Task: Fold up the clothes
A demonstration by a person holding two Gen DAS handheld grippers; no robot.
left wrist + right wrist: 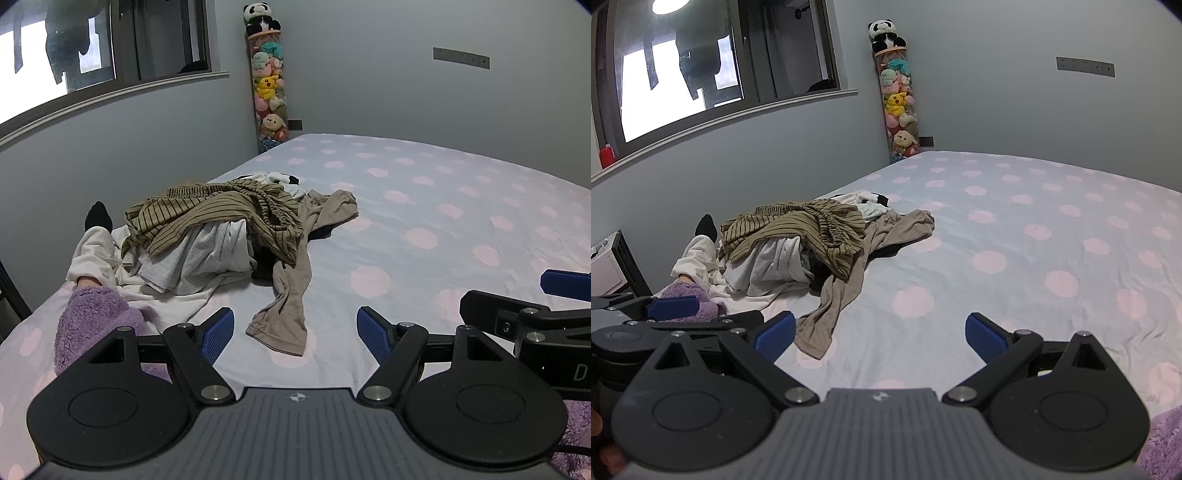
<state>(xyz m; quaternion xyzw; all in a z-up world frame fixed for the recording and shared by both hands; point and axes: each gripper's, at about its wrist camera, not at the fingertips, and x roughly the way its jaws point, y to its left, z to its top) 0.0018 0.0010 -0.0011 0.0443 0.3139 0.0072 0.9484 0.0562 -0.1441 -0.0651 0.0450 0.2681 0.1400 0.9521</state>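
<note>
Both grippers, left gripper [295, 332] and right gripper [881, 334], we held wide open near the bed's [443, 206] left edge, where the beige garment's [284, 314] loose end seemed easiest to pinch.

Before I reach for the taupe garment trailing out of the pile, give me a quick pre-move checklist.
1. Left tongs open and empty: ok.
2. Right tongs open and empty: ok.
3. Taupe garment reachable: ok, its loose end lies flat on the bed nearest the left tongs.
4. Garment free of the pile: not ok, its upper part runs under the striped garment.
5. Clear spot for folding: ok, the dotted sheet is bare to the right of the pile.
6. Nothing caught in the way: cannot tell, a white-trousered leg lies against the pile's left side.
</note>
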